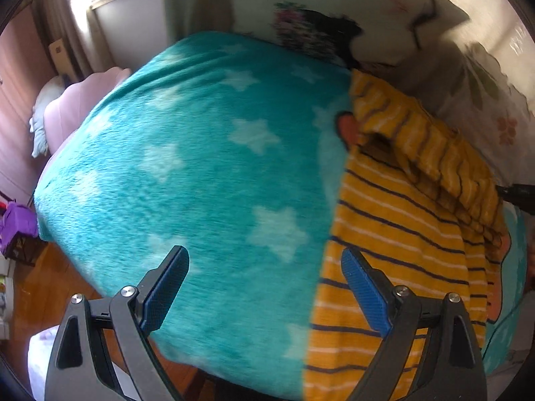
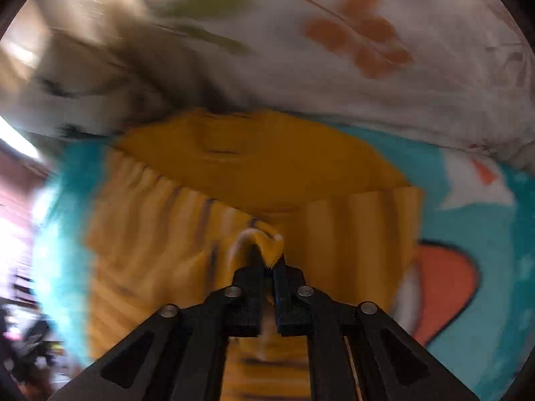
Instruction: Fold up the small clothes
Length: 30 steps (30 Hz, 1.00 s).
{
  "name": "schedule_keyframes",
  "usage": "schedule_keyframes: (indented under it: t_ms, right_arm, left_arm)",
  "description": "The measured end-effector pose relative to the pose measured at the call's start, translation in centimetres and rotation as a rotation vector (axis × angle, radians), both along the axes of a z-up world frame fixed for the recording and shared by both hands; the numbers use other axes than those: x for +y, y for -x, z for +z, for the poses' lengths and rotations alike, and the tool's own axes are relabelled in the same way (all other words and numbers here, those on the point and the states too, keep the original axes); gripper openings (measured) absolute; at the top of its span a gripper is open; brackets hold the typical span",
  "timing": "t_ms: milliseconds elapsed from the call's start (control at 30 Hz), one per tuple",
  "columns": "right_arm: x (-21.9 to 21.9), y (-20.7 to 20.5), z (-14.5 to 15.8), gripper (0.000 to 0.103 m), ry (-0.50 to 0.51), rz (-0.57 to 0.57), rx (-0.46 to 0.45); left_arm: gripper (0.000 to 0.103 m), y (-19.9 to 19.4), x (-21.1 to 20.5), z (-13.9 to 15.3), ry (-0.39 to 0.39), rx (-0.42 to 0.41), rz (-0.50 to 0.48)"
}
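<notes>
Over on the left, past the edge of the bed, there is wooden floor (image 1: 50, 267) and a pink chair (image 1: 83, 100), and then the teal star blanket (image 1: 200, 150) spreads over the whole bed, fleecy and slightly rumpled. The left tongs (image 1: 264, 287) hang above that blanket with their blue pads spread wide and nothing between them; one pad is over bare blanket, the other over the near edge of the garment. That garment, a small yellow striped top (image 1: 394, 234), lies on the right part of the blanket, its long left edge straight and flat, its far right side lifted and gathered into a ruffled fold. In the right wrist view the right tongs (image 2: 267, 260) are clenched on a pinch of that yellow cloth (image 2: 301, 173), a little peak of fabric bunched at their tips, with the rest of the top draped away in front of them; the view is badly smeared, so how much cloth is caught I cannot tell. Beyond it, floral bedding (image 2: 334, 50) is heaped at the head of the bed. The top looks light, thin and floppy, a knit that will sag from whichever point is held and cling a bit to the fleece, so I would take it at corners or hems, not mid-panel, with the free left tongs going for the near edge just beside them to keep the fold square.
</notes>
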State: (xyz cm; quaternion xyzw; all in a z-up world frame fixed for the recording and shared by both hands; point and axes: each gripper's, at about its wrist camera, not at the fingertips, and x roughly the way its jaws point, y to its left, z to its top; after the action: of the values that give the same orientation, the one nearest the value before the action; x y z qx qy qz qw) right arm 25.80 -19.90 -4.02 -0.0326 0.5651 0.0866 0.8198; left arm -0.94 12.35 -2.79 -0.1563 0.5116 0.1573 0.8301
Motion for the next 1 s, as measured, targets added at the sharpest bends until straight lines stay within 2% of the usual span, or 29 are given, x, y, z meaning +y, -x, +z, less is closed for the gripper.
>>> schedule_keyframes:
  t_ms: [33,67,133,167,267,300,333,400,433,467,533,700,767,833,1000]
  right_arm:
    - [-0.7,-0.2,0.4,0.017,0.015,-0.017,-0.023]
    - [-1.6,0.0,1.0,0.017,-0.012,-0.033,-0.048]
    - [-3.3,0.7,1.9,0.027,-0.104,-0.052,-0.075]
    - [-4.0,1.4,2.2,0.028,-0.131,-0.056,-0.086]
    - [-5.4,2.8,1.9,0.033,-0.175,-0.036,-0.070]
    - [-6.3,3.1,1.4,0.042,-0.194,-0.025,-0.049]
    - [-6.4,3.2,0.5,0.046,-0.208,-0.016,-0.025]
    - [-6.0,3.4,-1.4,0.044,-0.203,-0.002,0.009]
    - [-5.6,3.6,-2.2,0.024,-0.208,0.022,0.026]
    - [-5.5,3.7,-2.8,0.014,-0.214,0.039,0.032]
    - [-5.7,3.6,-3.2,0.010,-0.177,0.044,0.012]
    - [-6.9,2.3,-2.8,0.011,-0.034,-0.013,-0.074]
    - [-7.6,2.0,-3.0,0.014,-0.078,-0.016,-0.053]
    - [-8.5,2.2,-3.1,0.022,-0.135,-0.025,-0.048]
    - [-12.0,4.8,-2.5,0.025,-0.285,-0.071,-0.026]
  left_arm:
    - [0.092,-0.2,-0.6,0.1,0.005,-0.001,-0.004]
    - [0.092,-0.3,-1.2,0.2,0.008,-0.003,-0.009]
    - [0.092,-0.7,-2.6,0.1,-0.002,0.000,-0.021]
    - [0.092,-0.9,-3.3,0.0,-0.004,0.004,-0.026]
    - [0.092,-1.3,-5.0,-0.7,0.008,0.016,-0.032]
    - [0.092,-1.4,-5.7,-1.1,0.014,0.022,-0.037]
    - [0.092,-1.6,-6.3,-1.3,0.018,0.026,-0.041]
    - [0.092,-2.1,-7.6,-1.6,0.021,0.029,-0.057]
    - [0.092,-2.3,-8.2,-1.8,0.017,0.031,-0.065]
    - [0.092,-2.5,-8.6,-1.8,0.014,0.031,-0.070]
    - [0.092,-2.7,-9.5,-1.8,0.014,0.025,-0.075]
    - [0.092,-2.3,-10.2,-1.9,0.014,0.027,-0.047]
    - [0.092,-2.0,-10.2,-2.1,0.001,0.043,-0.034]
    - [0.092,-1.6,-9.9,-2.2,-0.011,0.059,-0.014]
    - [0.092,-0.4,-8.1,-2.0,-0.010,0.064,0.029]
